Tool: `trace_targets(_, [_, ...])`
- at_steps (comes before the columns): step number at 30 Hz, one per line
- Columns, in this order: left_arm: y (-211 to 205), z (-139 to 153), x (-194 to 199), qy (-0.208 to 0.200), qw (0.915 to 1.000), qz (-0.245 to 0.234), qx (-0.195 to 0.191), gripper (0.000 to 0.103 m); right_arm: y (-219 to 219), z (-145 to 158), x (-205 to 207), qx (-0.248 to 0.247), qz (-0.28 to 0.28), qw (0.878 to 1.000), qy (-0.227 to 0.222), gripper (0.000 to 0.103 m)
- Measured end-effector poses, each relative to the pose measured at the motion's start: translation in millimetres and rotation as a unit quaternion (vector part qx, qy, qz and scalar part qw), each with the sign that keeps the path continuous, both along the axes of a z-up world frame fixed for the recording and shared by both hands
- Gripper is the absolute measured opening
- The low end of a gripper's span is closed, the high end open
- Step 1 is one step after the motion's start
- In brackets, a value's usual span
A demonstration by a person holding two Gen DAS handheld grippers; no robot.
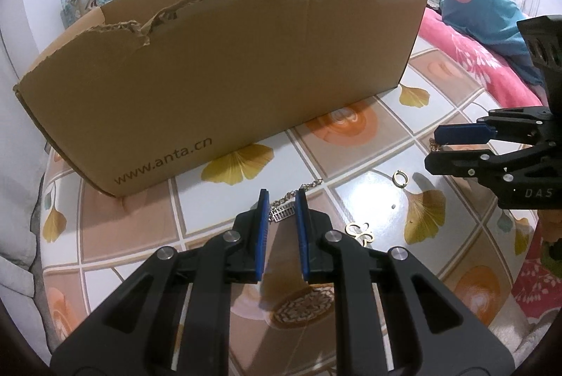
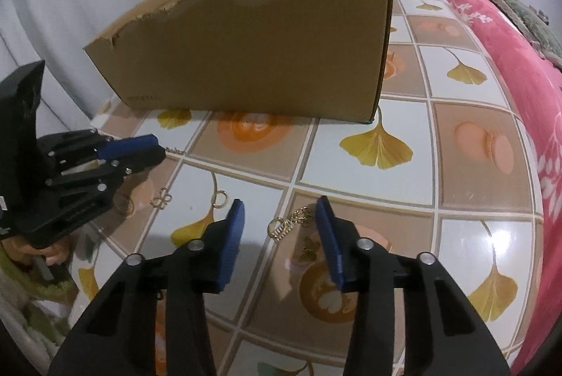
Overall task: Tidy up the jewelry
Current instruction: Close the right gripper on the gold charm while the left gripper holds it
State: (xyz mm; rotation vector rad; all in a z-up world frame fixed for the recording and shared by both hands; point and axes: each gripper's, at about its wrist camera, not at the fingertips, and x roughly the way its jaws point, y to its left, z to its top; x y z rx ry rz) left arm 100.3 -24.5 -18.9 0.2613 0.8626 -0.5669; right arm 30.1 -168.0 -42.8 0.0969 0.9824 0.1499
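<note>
A gold chain with a barred pendant [image 1: 285, 210] lies on the tiled table between the open fingers of my left gripper [image 1: 282, 200]. A gold butterfly charm [image 1: 361, 232] and a small gold ring [image 1: 399, 178] lie to its right. In the right wrist view my right gripper [image 2: 281, 211] is open over a second gold chain with a barred pendant [image 2: 285, 224] and leaf charms [image 2: 309, 251]. The butterfly charm [image 2: 161, 198] and ring [image 2: 220, 199] lie to its left. Both grippers hold nothing. An open cardboard box [image 1: 224, 77] stands behind.
The table [image 2: 467, 235] has a glossy cloth with ginkgo leaves and macarons. A pink blanket [image 2: 520, 53] lies along its right edge. The box [image 2: 260, 49] blocks the far side. A chair and a water jug stand behind.
</note>
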Motion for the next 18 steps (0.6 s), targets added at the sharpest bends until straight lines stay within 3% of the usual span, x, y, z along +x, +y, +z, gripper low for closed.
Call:
trace_targets(6, [3.4, 0.2, -0.2, -0.001, 1.0000, -0.004, -0.004, 0.014, 2.0, 4.4, -1.6, -0.004, -0.006, 1.000, 0.003, 0.039])
trace_targets(18, [7.0, 1.1, 0.1, 0.000, 0.9999, -0.006, -0.009, 0.014, 11.4, 2.1, -6.6, 0.018, 0.005, 1.000, 0.013, 0.025])
